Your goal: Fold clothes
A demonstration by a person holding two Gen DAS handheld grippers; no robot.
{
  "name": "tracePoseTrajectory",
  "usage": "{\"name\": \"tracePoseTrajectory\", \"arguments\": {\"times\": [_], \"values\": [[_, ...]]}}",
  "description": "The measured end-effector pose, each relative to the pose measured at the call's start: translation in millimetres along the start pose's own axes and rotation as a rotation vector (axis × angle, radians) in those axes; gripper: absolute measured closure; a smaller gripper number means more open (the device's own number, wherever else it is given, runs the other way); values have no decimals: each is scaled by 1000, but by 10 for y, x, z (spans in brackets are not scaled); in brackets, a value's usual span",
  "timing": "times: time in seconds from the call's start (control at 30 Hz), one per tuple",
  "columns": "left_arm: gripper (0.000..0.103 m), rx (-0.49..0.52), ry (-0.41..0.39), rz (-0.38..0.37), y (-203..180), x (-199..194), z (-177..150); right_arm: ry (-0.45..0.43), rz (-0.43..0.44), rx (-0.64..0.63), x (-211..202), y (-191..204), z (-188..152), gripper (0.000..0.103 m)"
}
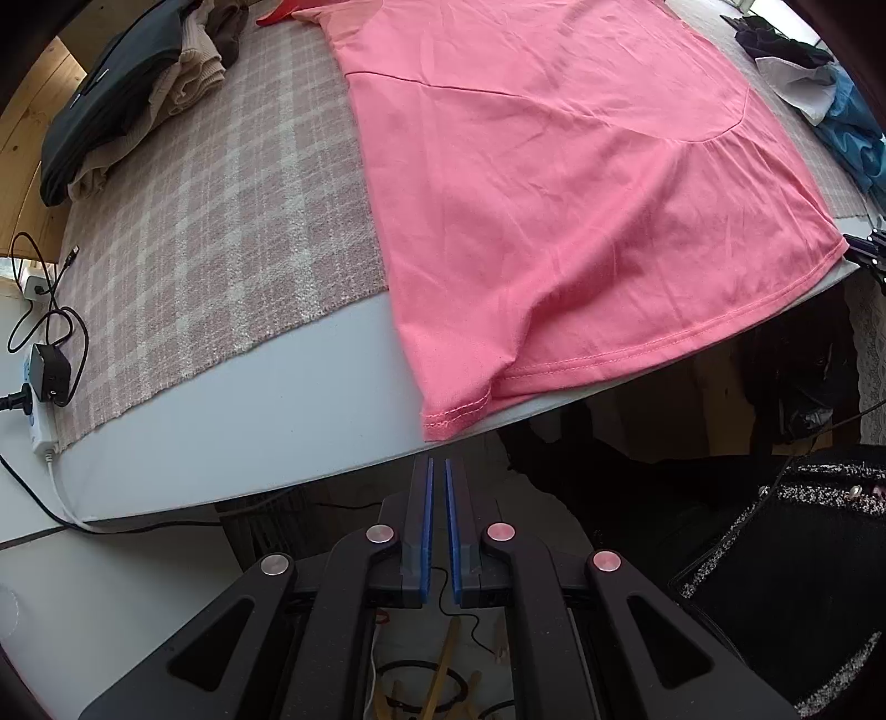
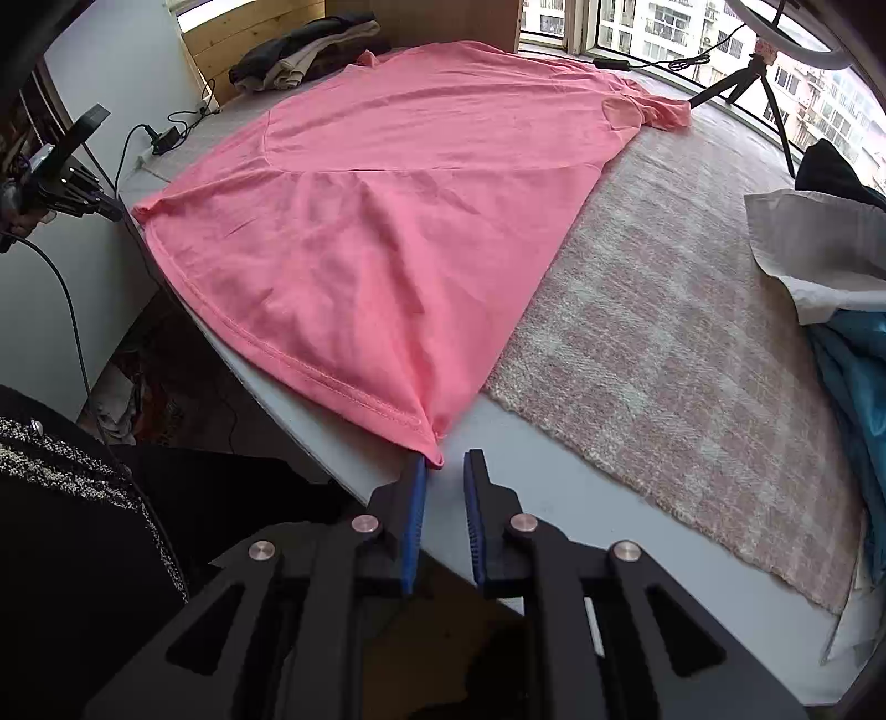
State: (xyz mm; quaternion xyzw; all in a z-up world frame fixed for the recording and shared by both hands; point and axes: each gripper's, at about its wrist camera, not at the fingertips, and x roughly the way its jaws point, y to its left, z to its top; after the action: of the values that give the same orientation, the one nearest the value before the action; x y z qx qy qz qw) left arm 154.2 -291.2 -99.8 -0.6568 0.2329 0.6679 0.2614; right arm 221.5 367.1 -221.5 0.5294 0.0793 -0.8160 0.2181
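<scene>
Nearby, pink shirt (image 1: pixel 554 194) (hem at table (image 1: pixel 249 415) edge); left gripper (image 1: pixel 439 465) together, right gripper (image 2: pixel 447 458) slightly apart.

Home: clothes piles (image 1: pixel 127 88), apt blocks (image 2: pixel 664 27) outside

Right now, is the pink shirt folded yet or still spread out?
Mostly spread out. The pink shirt lies flat across the table, hem at the near edge, though curved seams suggest the sides may be tucked over.
</scene>
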Motion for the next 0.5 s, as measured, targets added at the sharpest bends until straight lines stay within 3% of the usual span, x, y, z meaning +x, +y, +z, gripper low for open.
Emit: {"name": "tracePoseTrajectory", "arguments": {"times": [0.07,0.23,0.33,0.4,0.5], "values": [[88,-7,1,8,33,52,-28,-14,12,22,-20,-16,13,101],[87,-15,11,32,59,241,-48,-50,25,38,-159,-4,53,101],[90,-41,-36,-32,28,236,-1,-65,15,58,-205,-26,107,101],[103,-68,-57,-43,45,181,49,-80,12,67,-245,-26,150,102],[102,-98,-93,-56,73,58,90,-108,-4,71,-365,-5,198,102]]}}
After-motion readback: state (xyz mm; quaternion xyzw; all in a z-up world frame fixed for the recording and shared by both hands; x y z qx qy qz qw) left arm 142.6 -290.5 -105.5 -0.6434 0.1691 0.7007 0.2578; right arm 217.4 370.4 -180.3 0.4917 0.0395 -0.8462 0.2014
